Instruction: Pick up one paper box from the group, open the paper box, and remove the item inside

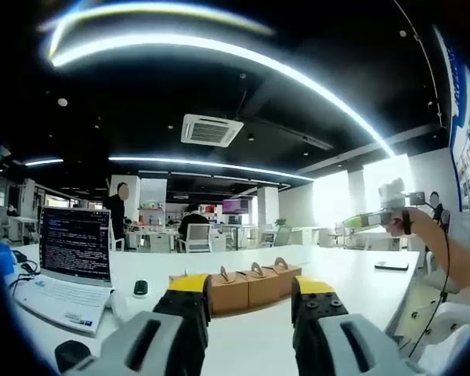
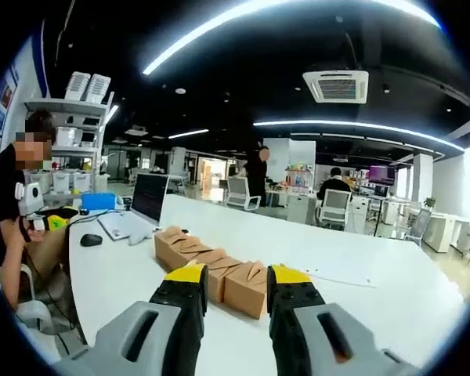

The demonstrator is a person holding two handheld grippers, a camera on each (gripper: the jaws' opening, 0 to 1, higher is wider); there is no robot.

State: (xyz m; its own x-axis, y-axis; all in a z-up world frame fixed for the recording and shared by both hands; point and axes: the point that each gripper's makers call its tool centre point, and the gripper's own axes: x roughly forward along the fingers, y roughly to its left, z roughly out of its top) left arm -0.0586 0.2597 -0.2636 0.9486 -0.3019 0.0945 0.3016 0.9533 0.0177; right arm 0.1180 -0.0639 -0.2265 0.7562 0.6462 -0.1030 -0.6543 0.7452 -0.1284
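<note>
Four brown paper boxes (image 2: 211,269) stand in a touching row on the white table (image 2: 360,305), each with a folded handle on top. In the left gripper view, the left gripper (image 1: 251,301) is held above the table with its yellow-tipped jaws apart and empty; the row of boxes (image 1: 251,286) lies just beyond the tips. A laptop (image 1: 66,262) with a lit screen and a black mouse (image 1: 141,287) sit on the table to the left of the boxes. In the right gripper view, the right gripper (image 2: 231,294) also has its jaws apart, holding nothing, with the nearest box (image 2: 247,288) just past them.
</note>
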